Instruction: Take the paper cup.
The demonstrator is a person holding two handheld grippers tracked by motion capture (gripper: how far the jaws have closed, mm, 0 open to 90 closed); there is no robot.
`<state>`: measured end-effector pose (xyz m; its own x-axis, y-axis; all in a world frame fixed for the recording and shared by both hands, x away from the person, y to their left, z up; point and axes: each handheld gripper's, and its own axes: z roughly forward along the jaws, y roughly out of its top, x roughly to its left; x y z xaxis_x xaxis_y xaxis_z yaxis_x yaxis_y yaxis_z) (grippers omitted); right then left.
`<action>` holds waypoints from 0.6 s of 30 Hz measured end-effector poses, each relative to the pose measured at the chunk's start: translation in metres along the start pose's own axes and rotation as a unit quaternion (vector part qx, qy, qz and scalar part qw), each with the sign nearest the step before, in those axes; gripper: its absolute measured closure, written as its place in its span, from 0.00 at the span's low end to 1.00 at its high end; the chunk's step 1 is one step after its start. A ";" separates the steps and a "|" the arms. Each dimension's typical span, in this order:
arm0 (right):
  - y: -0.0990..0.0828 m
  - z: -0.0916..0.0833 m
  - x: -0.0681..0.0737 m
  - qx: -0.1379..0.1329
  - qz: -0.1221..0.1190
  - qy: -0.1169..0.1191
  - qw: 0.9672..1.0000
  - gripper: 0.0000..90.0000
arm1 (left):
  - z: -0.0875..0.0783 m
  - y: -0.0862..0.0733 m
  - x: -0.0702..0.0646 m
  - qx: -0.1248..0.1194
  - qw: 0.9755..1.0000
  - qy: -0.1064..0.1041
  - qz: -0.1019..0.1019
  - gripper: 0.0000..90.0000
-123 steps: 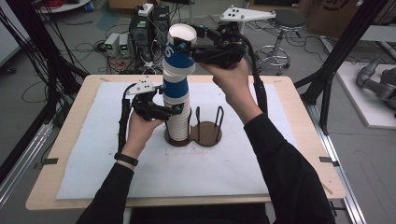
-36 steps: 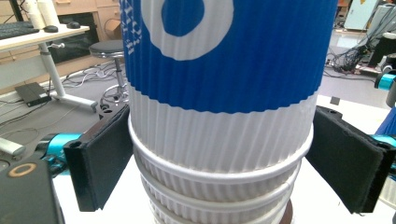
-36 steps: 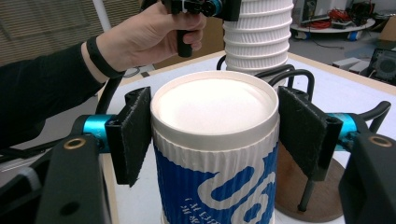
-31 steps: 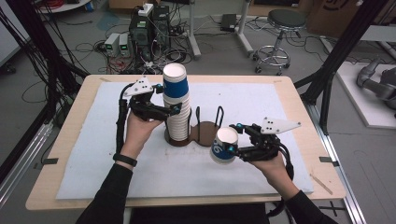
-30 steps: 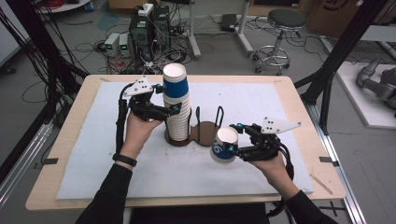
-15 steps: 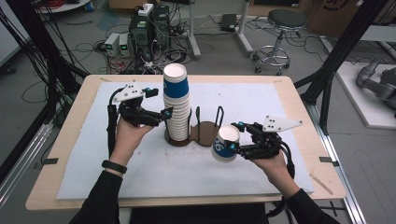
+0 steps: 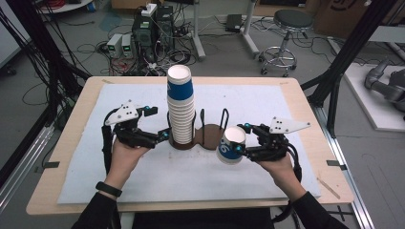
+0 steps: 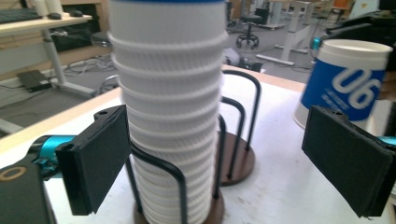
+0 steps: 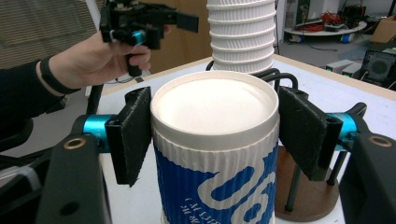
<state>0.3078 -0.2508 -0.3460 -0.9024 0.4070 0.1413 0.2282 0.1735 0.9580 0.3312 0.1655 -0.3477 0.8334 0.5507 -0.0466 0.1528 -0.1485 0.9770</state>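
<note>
Nearest the person, the right gripper (image 7: 242, 148) clamps a single upside-down paper cup (image 7: 231, 145) between its pads, holding it over the white mat (image 7: 267, 181) just right of the wooden holder (image 7: 208, 138). Left of the holder, the left gripper (image 7: 165, 136) has just been opening its jaws; they stand wide apart and grip nothing, close beside the tall stack of cups (image 7: 181, 109) standing in the holder's left ring. Beyond, the table's far edge (image 7: 239, 80) meets a cluttered floor.

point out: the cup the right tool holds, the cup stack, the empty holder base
blue-and-white cup (image 7: 231, 145): high view, on its blue printed side wall.
cup stack (image 7: 181, 107): high view, on the ribbed white sleeves mid-stack.
empty holder base (image 7: 210, 136): high view, on the bare brown disc between its wire posts.
</note>
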 end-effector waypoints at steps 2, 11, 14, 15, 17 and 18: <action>0.000 0.000 0.000 0.000 -0.001 -0.001 1.000 0.34 | -0.001 -0.004 -0.003 0.001 1.000 0.000 0.002 0.09; -0.001 0.000 -0.001 0.002 -0.003 -0.005 1.000 0.34 | -0.004 -0.024 -0.022 0.005 1.000 -0.019 0.010 0.09; -0.001 0.001 -0.001 0.005 -0.004 -0.005 1.000 0.34 | -0.003 -0.031 -0.030 0.017 0.999 -0.018 0.026 0.09; -0.002 0.001 -0.001 0.003 -0.003 -0.005 1.000 0.34 | -0.002 -0.033 -0.031 0.020 0.999 -0.022 0.031 0.09; -0.002 0.002 -0.002 0.001 -0.005 -0.006 1.000 0.34 | 0.001 -0.036 -0.034 0.031 0.998 -0.028 0.038 0.09; -0.001 0.003 -0.003 0.001 -0.002 -0.005 1.000 0.34 | 0.002 -0.037 -0.036 0.037 0.998 -0.026 0.042 0.09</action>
<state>0.3110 -0.2498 -0.3485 -0.8996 0.4150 0.1356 0.2257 0.1762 0.9581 0.2964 0.1494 -0.3831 0.8716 0.4897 0.0229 0.1175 -0.2540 0.9600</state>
